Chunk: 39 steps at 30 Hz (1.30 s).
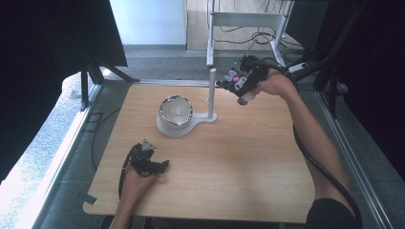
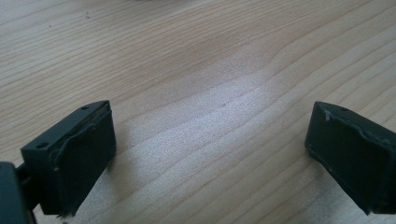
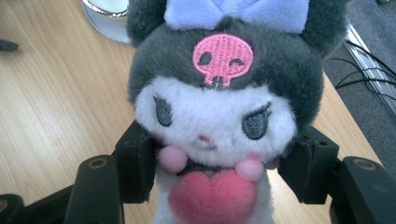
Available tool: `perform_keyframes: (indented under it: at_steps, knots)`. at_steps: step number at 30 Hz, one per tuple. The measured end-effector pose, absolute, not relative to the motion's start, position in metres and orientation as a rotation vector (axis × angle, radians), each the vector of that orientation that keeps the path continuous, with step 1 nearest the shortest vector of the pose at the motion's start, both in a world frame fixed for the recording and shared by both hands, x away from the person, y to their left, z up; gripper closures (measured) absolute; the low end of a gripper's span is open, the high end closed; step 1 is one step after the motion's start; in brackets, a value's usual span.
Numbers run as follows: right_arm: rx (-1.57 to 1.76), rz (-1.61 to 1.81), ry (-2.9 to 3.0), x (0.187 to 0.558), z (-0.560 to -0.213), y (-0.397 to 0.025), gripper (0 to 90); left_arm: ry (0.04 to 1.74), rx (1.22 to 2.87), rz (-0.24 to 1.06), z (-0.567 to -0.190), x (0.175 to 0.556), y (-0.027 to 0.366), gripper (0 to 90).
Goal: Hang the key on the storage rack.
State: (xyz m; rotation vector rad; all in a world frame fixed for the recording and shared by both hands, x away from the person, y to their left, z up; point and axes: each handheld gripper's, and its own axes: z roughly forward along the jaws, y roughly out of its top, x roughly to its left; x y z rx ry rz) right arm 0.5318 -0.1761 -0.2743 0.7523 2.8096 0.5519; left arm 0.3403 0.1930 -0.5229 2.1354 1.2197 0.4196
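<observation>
The table (image 1: 229, 167) is a pale wood-grain board with rounded corners, set on a grey floor (image 1: 57, 157) that catches bright light at the left. Beyond the far edge stands a white metal frame (image 1: 248, 21) with loose cables (image 1: 258, 38) on the floor beneath it, and dark screens close in the room on both sides.

The right hand-held gripper (image 1: 228, 82) is raised over the far right part of the table, just beside the top of a thin white post (image 1: 211, 93). Its jaws are clamped on a plush toy (image 3: 224, 107): a dark grey hood with a pink skull badge, a lilac bow, a white face and a pink heart at the chest. In the right gripper view the black pads (image 3: 140, 163) press into the toy's sides at neck level.

The post rises from a white stand (image 1: 179, 129) near the middle of the table, and a white bowl with a silvery rim (image 1: 175, 110) sits on the stand's round base.

The left hand-held gripper (image 1: 162, 166) lies low at the near left, its jaws spread wide with bare wood between them.
</observation>
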Motion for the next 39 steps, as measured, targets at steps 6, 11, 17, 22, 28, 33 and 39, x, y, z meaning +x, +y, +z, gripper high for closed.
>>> perform_keyframes:
  at_steps: [6,11,17,22,28,33,39]
  knots:
    - [0.742,0.563,2.811,0.535,-0.271,-0.168,35.9,1.22,2.135,0.419,-0.523,0.34,0.193,1.7]
    - [0.711,0.566,2.822,0.534,-0.268,-0.158,35.9,1.219,2.135,0.419,-0.523,0.34,0.193,1.7]
    - [0.68,0.56,2.848,0.531,-0.273,-0.148,35.9,1.219,2.136,0.419,-0.523,0.34,0.193,1.7]
    - [0.664,0.563,2.872,0.526,-0.282,-0.144,35.9,1.22,2.135,0.422,-0.523,0.34,0.193,1.7]
    - [0.653,0.549,2.912,0.522,-0.298,-0.144,35.8,1.219,2.136,0.423,-0.523,0.34,0.193,1.7]
    - [0.659,0.55,2.933,0.522,-0.314,-0.145,35.9,1.219,2.133,0.427,-0.523,0.34,0.193,1.7]
    - [0.67,0.545,2.947,0.525,-0.332,-0.145,36.2,1.22,2.133,0.427,-0.523,0.34,0.193,1.7]
